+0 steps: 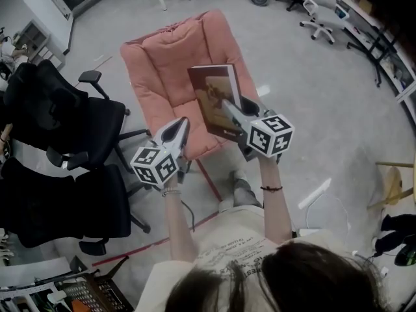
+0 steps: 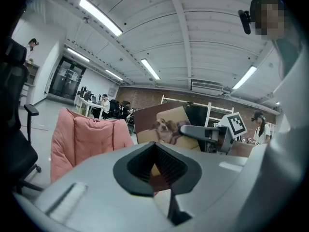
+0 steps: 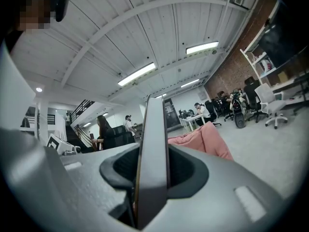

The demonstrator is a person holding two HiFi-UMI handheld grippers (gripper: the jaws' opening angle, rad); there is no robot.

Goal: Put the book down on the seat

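Note:
A hardcover book (image 1: pixel 214 96) with a dog on its cover stands upright over the front of the pink cushioned chair (image 1: pixel 162 64). My right gripper (image 1: pixel 229 109) is shut on the book's lower right edge. In the right gripper view the book (image 3: pixel 153 129) shows edge-on between the jaws, with the pink chair (image 3: pixel 203 141) beyond. My left gripper (image 1: pixel 182 127) hangs left of the book and apart from it, its jaws together on nothing. The left gripper view shows the book (image 2: pixel 166 127), the right gripper (image 2: pixel 203 130) on it, and the chair (image 2: pixel 84 139) at left.
Two black office chairs (image 1: pixel 65 122) (image 1: pixel 58 200) stand close on the left. Red tape (image 1: pixel 208 181) runs across the grey floor below the pink chair. White office chairs (image 1: pixel 322 5) and shelving sit at the far right. A wooden stool (image 1: pixel 393 184) is at the right edge.

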